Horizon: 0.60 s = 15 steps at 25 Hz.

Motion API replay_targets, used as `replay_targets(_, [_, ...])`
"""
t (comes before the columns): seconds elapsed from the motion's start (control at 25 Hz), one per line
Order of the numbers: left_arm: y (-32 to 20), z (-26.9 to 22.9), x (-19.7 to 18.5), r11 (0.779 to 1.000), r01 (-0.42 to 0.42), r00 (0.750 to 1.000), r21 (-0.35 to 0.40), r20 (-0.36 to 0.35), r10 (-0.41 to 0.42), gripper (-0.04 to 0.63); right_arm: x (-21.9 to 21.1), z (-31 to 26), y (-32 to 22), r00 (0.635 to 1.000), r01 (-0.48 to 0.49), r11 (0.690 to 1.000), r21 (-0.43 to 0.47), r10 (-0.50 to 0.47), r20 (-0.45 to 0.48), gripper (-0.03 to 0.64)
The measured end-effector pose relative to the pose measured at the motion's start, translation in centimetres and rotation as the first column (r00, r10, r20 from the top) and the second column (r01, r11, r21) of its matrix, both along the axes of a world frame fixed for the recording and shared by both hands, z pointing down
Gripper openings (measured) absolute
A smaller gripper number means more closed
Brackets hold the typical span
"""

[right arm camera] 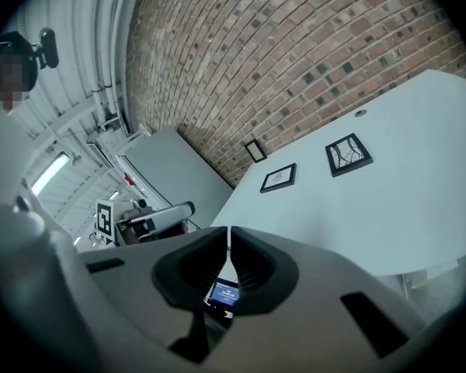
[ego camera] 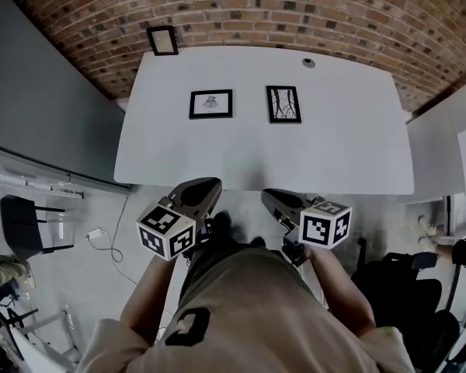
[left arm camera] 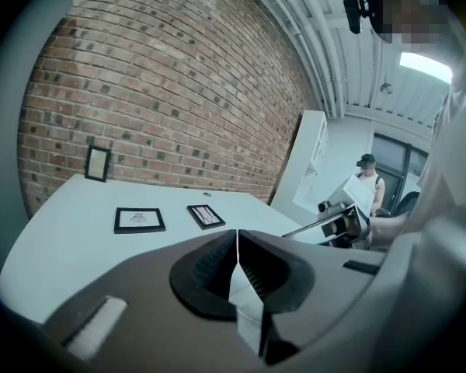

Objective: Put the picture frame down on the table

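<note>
White table holds two flat picture frames; left gripper and right gripper closed, empty.

A red-brown brick wall runs across in front of me. To my left a grey partition meets it. Near the partition's foot, on the pale floor, sits a black chair. A white plug lies close beside it, with a thin cable trailing from the plug. To my right is a black office chair. In the left gripper view I see a white cabinet past the wall's end, pipes along the ceiling and a lit ceiling lamp. Another person in a dark cap stands well back.
</note>
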<state>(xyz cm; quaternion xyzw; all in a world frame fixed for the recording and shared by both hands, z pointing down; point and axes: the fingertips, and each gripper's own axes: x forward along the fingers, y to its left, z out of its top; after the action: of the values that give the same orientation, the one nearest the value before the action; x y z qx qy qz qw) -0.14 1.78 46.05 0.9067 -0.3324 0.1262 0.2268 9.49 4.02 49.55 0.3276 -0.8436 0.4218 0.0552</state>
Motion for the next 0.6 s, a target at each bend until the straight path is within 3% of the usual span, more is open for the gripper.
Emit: replay_targets(0.6, [-2.4,0.6,-3.3,0.999,0.030,1.000,-0.015,0.001,-0.030,0.009,-2.9,0.6,-2.3,0.999,0.010,1.000,-0.007,-0.010,-0.037,0.006])
